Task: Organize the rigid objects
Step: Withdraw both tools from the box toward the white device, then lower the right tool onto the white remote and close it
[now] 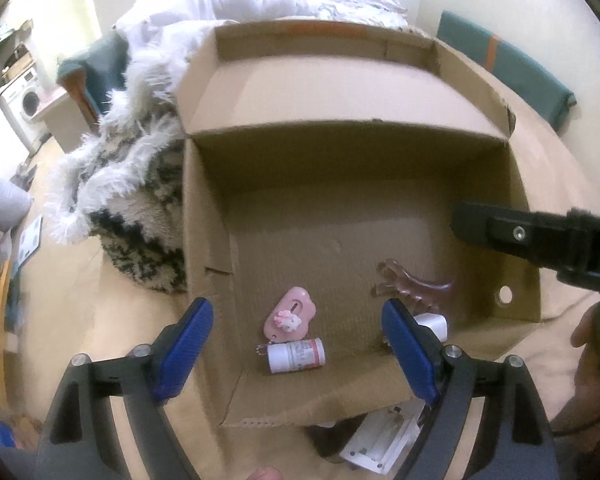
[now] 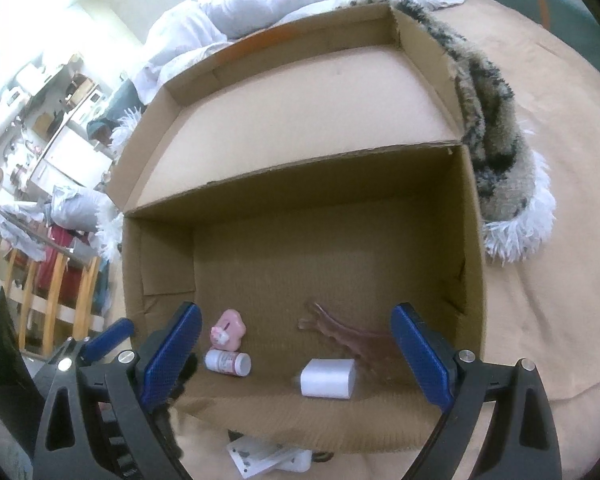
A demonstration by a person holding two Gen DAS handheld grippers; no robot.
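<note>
One white bottle [image 1: 297, 355] is lying sideways in the cardboard box [image 1: 208, 216], cap rightward; both claws, left [image 1: 296, 354] and right [image 2: 296, 354], are gaping wide, empty.

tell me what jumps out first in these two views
A big open cardboard box fills both views, with a pink charm, a white pill bottle, a white block and a brown hair claw along its near side. Both blue-padded tongs hang open above them.
</note>
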